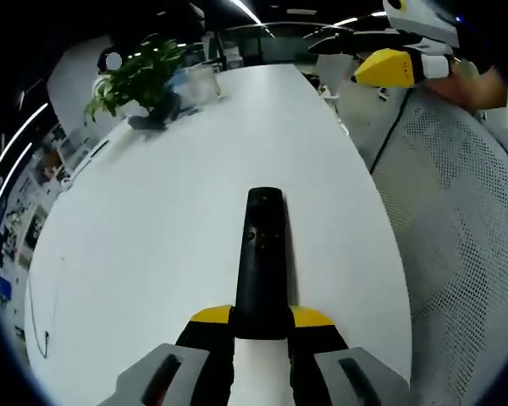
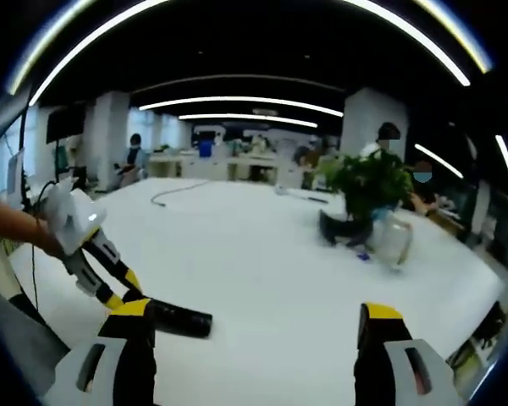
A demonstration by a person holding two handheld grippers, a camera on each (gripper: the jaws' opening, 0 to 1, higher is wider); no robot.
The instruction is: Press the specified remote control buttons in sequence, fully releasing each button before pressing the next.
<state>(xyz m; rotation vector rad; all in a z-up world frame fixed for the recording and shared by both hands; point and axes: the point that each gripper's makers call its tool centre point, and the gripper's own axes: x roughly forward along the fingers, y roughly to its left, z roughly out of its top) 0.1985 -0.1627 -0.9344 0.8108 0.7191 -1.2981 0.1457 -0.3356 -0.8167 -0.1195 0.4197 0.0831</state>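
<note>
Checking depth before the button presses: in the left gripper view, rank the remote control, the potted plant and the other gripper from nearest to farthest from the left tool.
1. Remote control: held between the left tool's jaws, pointing away over the white table.
2. Right tool: upper right, past the table edge.
3. Potted plant: upper left, at the table's far end. Places 2 and 3 are close; the fisheye makes that order uncertain.

Remote (image 1: 262,262) between left tongs (image 1: 262,320)
</note>
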